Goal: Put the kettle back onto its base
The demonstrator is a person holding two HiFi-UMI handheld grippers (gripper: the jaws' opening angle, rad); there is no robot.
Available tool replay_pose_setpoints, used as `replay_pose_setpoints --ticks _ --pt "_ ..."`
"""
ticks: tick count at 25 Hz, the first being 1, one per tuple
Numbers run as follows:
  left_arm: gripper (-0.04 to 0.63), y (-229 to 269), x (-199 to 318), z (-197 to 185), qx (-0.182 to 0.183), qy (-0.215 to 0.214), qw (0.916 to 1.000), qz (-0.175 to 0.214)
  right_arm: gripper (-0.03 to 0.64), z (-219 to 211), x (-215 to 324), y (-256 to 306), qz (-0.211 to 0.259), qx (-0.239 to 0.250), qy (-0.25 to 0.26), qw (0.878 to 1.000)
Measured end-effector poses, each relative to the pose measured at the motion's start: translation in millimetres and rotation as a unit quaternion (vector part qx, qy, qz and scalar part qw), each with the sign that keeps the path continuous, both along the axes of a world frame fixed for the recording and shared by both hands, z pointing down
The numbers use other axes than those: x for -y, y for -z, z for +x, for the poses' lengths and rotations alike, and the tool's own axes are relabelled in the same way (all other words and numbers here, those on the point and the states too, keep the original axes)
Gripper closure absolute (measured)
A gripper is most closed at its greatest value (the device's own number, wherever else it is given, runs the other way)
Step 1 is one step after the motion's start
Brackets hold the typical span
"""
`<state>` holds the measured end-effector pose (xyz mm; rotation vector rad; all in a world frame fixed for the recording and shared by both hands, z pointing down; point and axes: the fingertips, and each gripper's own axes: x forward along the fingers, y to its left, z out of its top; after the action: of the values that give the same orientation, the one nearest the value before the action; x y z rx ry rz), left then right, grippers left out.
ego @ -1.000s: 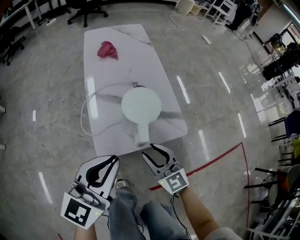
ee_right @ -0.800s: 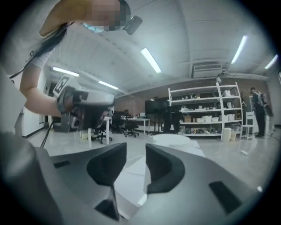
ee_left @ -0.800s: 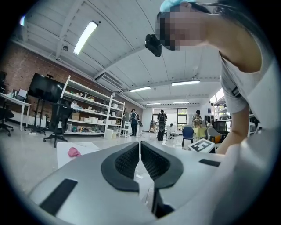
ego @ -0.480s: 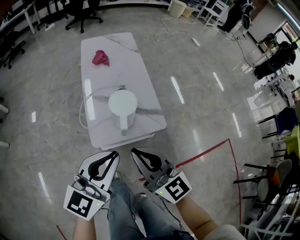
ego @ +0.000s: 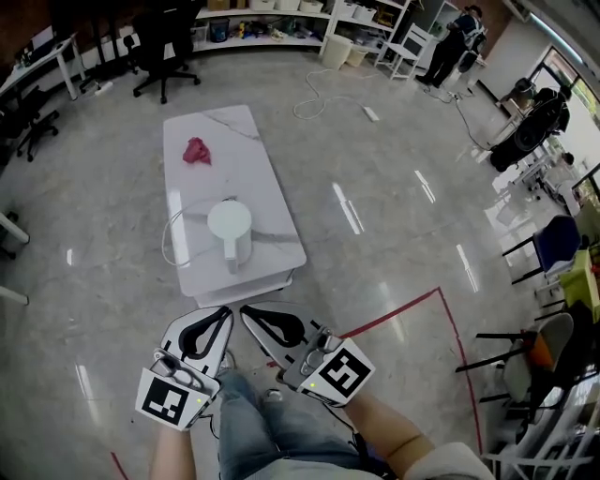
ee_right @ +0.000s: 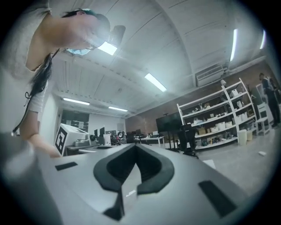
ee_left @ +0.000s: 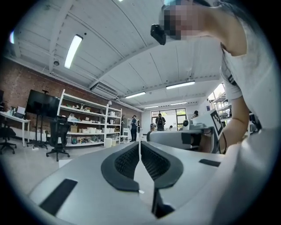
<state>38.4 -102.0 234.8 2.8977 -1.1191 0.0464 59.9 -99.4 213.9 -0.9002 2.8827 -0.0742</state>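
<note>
Jaws on both are sitting pressed together, gripping nothing: left gripper point(ego: 217, 319) and right gripper point(ego: 253, 317) are hovering at lower centre. Kettle point(ego: 230, 228) is standing on the white table point(ego: 262, 183), upper left of centre, well apart from both.

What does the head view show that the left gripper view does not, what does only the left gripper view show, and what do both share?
Only the head view: the white kettle standing on the white table, a pink cloth at the table's far end, and a red line on the floor.
Only the left gripper view: the ceiling with its strip lights, and the left gripper close up, jaws together with nothing between them.
Both: that gripper, the white shelves and a black office chair.
</note>
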Motion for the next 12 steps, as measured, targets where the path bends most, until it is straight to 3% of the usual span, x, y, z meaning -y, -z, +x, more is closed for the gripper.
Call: replay_pose_setpoints --ticks 3,7,12 --pt "0.574 23.1 -16.7 4.7 -0.002 0.007 0.9997 0.025 0.611 1.5 -21.6 15.4 0.007 -0.013 0.012 1.0" --pt "0.574 39.4 -41.2 7.4 -0.005 0.017 0.9998 0.011 0.611 3.4 -50.0 30.0 0.009 -0.029 0.025 0.999" --pt "0.574 57.6 -63.5 5.9 -0.019 0.025 0.9991 0.027 0.611 1.8 -78.5 38.2 0.016 -0.035 0.039 0.999"
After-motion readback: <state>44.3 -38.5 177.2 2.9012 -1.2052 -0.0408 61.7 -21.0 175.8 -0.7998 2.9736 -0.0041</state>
